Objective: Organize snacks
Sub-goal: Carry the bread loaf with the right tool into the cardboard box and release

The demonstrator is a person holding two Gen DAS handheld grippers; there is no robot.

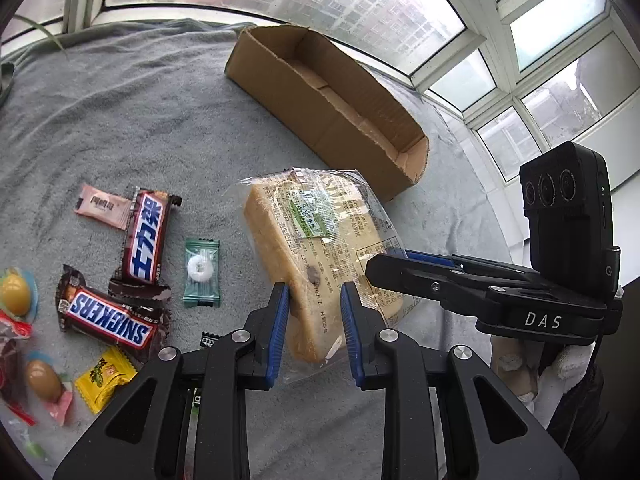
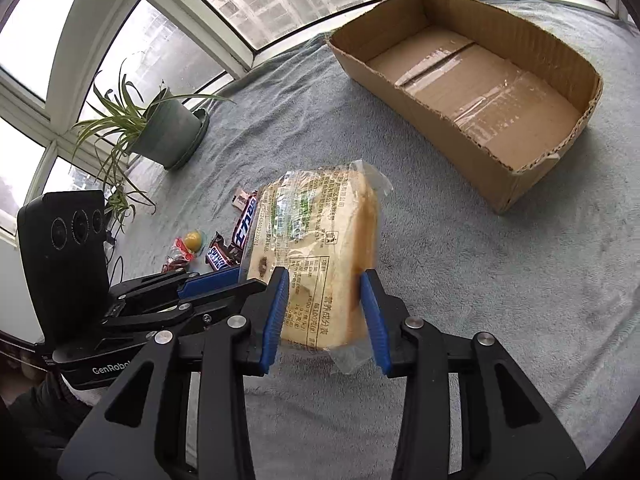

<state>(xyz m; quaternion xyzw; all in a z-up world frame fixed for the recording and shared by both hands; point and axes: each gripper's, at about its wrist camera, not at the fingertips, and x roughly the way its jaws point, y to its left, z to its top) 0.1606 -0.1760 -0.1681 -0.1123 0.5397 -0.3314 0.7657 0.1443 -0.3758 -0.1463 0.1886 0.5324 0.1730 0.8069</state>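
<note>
Item 1, right gripper [image 2: 324,312]: blue-padded jaws are standing part open and pressing both sides of the near end of the wrapped bread loaf [image 2: 320,256], gripping it.

Item 2, left gripper [image 1: 314,330]: jaws are nearly shut, pinching the loaf's near end through the clear wrapper; in the right wrist view it is coming in from the left side of the loaf.

Item 3, bread loaf: a pale slab in printed clear film, being held between both grippers and hanging clear above the grey towel [image 2: 480,280] covering the tabletop, tilted with its far end pointing toward the cardboard box [image 2: 520,184].

Item 4, cardboard box: open-topped, showing nothing inside, sitting well apart from the loaf on the far right.

Item 5, remaining snacks, lying loose on the towel to the left: two Snickers bars [image 1: 108,320], a green mint packet [image 1: 202,272], a pink sachet [image 1: 102,206], a yellow sweet [image 1: 105,378], jelly cups [image 1: 16,296].

Item 6, potted plant [image 2: 160,128]: standing by the window.

Handling note: judged step is carrying the loaf to the box. Both grippers should be travelling together, keeping pressure light so the bread is not crushed, clearing the box's ragged rim before lowering.
</note>
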